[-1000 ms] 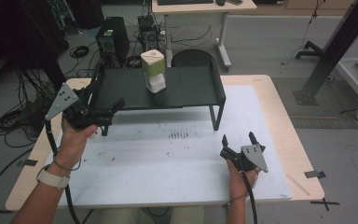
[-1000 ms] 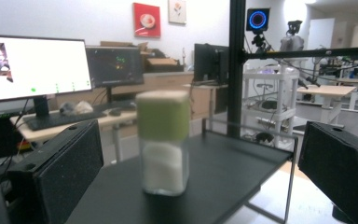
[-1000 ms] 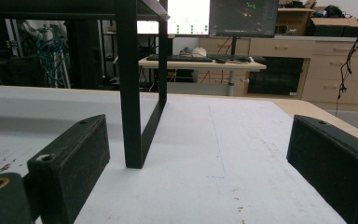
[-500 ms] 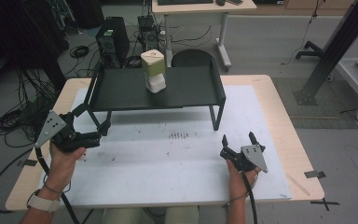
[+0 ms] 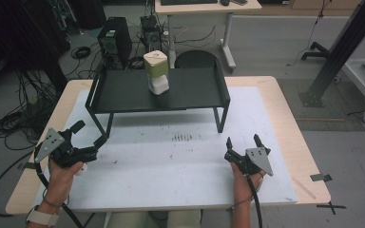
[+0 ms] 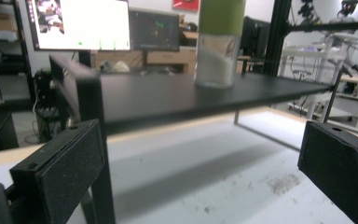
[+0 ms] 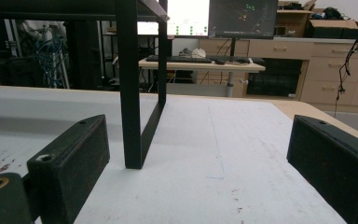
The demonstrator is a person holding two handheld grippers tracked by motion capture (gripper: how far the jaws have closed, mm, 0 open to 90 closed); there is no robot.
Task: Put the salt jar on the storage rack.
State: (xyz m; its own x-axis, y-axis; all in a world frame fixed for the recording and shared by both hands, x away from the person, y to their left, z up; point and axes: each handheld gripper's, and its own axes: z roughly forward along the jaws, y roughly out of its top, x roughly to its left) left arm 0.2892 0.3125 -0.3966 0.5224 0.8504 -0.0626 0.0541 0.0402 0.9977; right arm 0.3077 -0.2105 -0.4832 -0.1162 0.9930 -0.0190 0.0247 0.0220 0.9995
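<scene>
The left gripper, in the person's left hand at about 8 o'clock on the surface, is sitting with its jaws spread wide and gripping nothing, just beside the near left leg of the black raised tray. At about 4 o'clock the right gripper is resting with its jaws likewise gaping and empty, well apart from the tray's right leg. Farther off, toward 12 o'clock, the green-and-white container is standing upright on the tray top.
</scene>
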